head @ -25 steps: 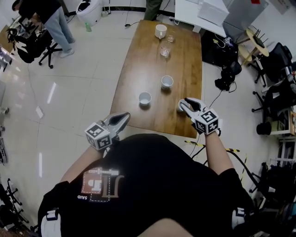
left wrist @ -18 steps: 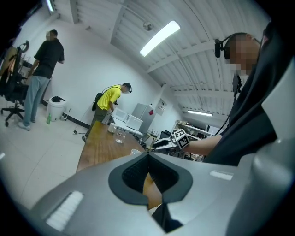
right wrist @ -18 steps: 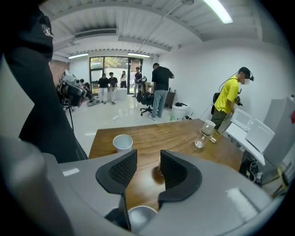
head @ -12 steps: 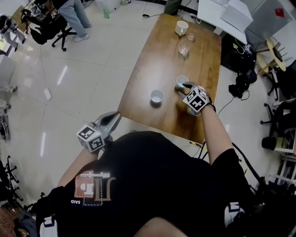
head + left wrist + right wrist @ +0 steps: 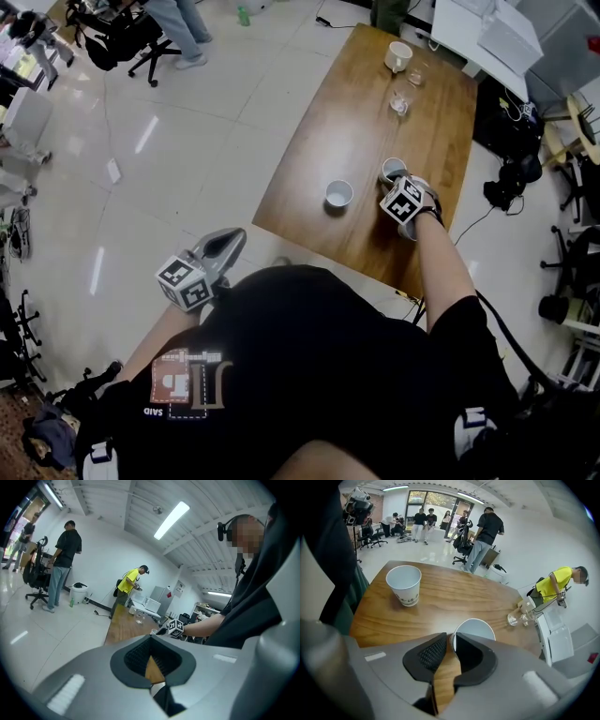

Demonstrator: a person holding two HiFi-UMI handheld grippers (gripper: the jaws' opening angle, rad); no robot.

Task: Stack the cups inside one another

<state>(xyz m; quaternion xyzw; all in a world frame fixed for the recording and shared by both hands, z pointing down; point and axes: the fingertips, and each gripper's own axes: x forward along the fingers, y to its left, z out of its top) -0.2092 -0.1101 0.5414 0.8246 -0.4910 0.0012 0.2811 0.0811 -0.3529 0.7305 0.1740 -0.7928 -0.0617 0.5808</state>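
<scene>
Two white paper cups stand upright on the wooden table (image 5: 309,169). One cup (image 5: 338,194) (image 5: 404,584) is on the left, apart from both grippers. My right gripper (image 5: 396,180) (image 5: 451,637) points steeply down onto the other cup (image 5: 393,168) (image 5: 474,629). Its jaws are closing with the cup's near wall between them, one jaw outside and one inside the rim. I cannot see the pads pressing on the wall. My left gripper (image 5: 234,240) (image 5: 151,638) hangs off the table beside my body, its tips together and nothing in them.
A white mug (image 5: 399,56) and two clear glasses (image 5: 401,101) stand at the table's far end. The table's front edge (image 5: 328,253) lies just ahead of me. People, office chairs and desks fill the room around it.
My right gripper has gone from the table's front edge forward and down onto the far cup, tipping downward. Its jaws now straddle the cup's rim. My left gripper stayed off the table.
</scene>
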